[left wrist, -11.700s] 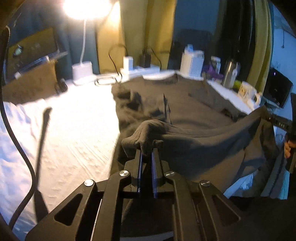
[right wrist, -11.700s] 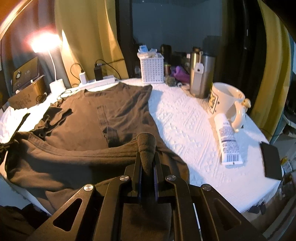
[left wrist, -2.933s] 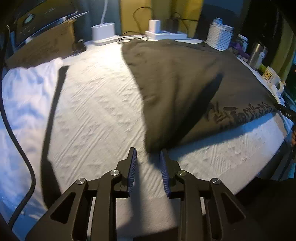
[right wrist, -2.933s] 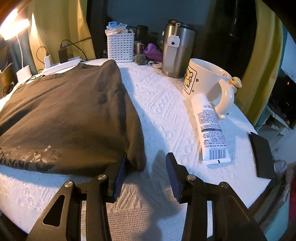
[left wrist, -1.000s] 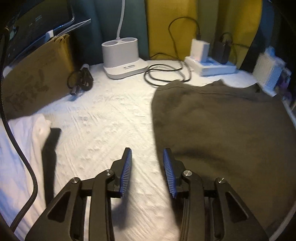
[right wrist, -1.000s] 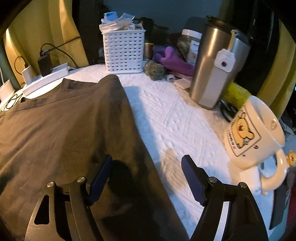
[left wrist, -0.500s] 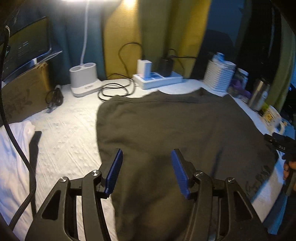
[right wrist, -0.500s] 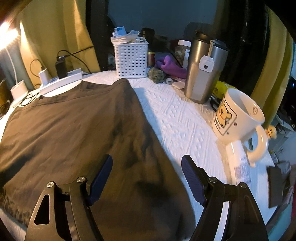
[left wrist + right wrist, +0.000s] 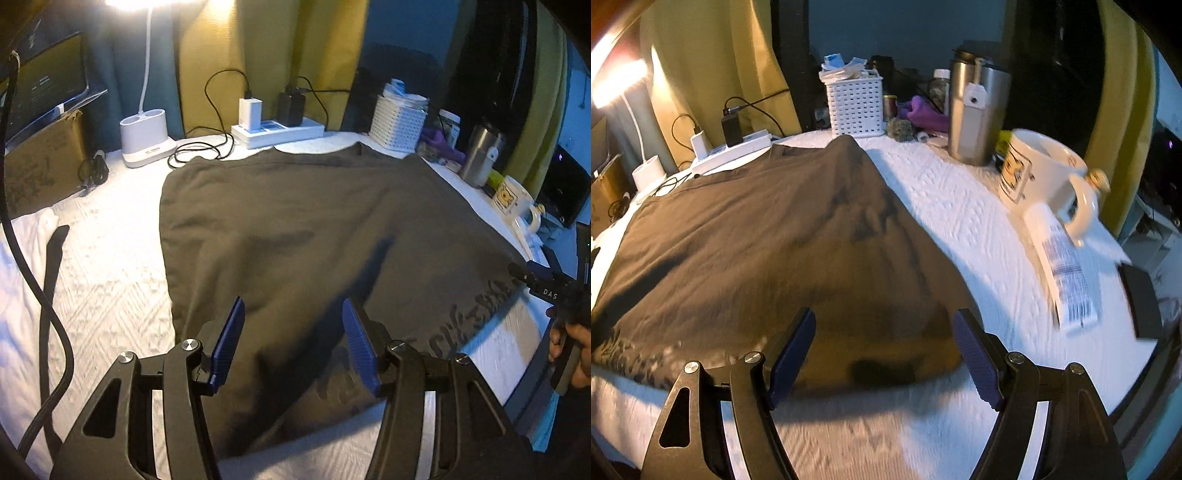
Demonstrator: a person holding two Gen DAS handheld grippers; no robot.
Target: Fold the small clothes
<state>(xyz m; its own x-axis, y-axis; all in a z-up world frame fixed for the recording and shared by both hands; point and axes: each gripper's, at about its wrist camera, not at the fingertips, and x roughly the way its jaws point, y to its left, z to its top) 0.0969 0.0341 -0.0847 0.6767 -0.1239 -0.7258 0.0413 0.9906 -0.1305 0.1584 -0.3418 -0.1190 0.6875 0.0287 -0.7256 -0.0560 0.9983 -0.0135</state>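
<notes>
On the white textured tablecloth [image 9: 964,229] the dark shirt [image 9: 306,229] lies flat, long side running left-right, its near hem just ahead of both the left gripper [image 9: 293,341] and right gripper [image 9: 884,356], both wide open, empty, about equally close.

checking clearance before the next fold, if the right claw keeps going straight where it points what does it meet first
Most likely the near right corner of the dark brown folded cotton shirt, framed between the open right claw fingers. Nothing stands in front of it, though depth is hard to judge.
</notes>
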